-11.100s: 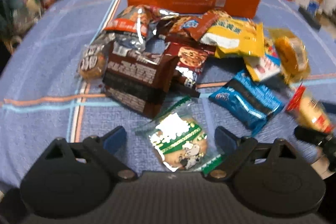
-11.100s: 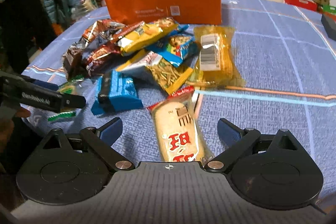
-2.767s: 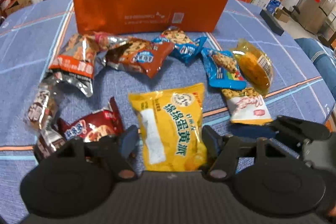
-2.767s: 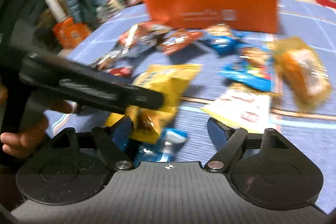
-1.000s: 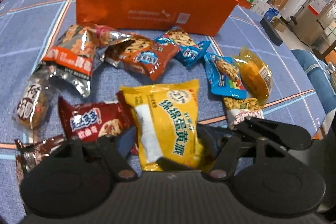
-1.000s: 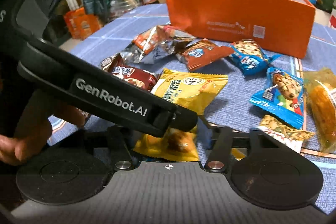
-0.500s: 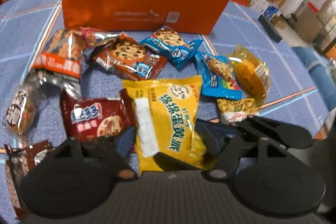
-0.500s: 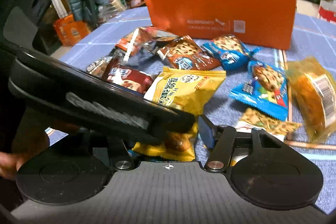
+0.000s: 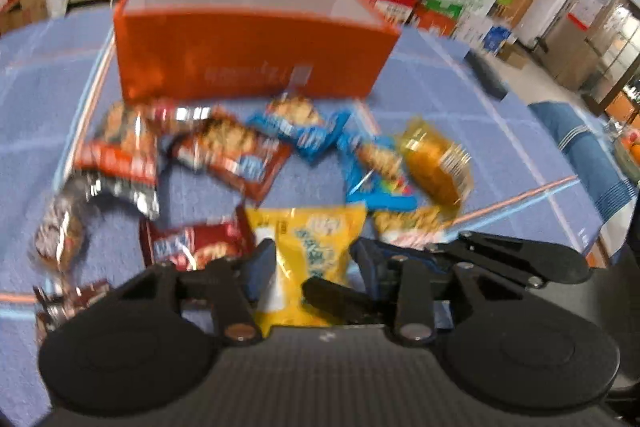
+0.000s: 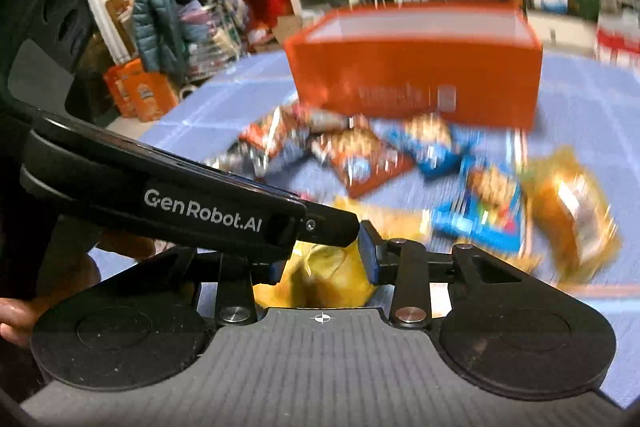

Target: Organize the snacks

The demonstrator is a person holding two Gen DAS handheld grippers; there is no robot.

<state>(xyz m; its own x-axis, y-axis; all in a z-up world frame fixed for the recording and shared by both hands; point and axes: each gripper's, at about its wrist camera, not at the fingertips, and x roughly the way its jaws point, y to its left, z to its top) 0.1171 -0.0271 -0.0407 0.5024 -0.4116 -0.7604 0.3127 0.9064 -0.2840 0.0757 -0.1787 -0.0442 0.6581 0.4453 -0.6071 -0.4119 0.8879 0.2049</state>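
Note:
A yellow snack packet (image 9: 316, 251) sits between the fingers of my left gripper (image 9: 314, 267), which is shut on its sides and holds it above the blue tablecloth. My right gripper (image 10: 324, 255) is shut on the same yellow packet (image 10: 324, 279) from the near end, and its finger lies across the left wrist view. The orange open box (image 9: 248, 67) stands at the far side of the table and also shows in the right wrist view (image 10: 416, 75). Both views are blurred by motion.
Several loose packets lie between me and the box: red cookie packets (image 9: 232, 155), blue packets (image 9: 304, 131), an orange-wrapped cake (image 9: 436, 163), a silver-red packet (image 9: 120, 155) and a dark red one (image 9: 192, 247). The left handle (image 10: 180, 203) crosses the right wrist view.
Both grippers have closed tighter on the yellow packet and risen with it, so the table and the box look farther away and blurred.

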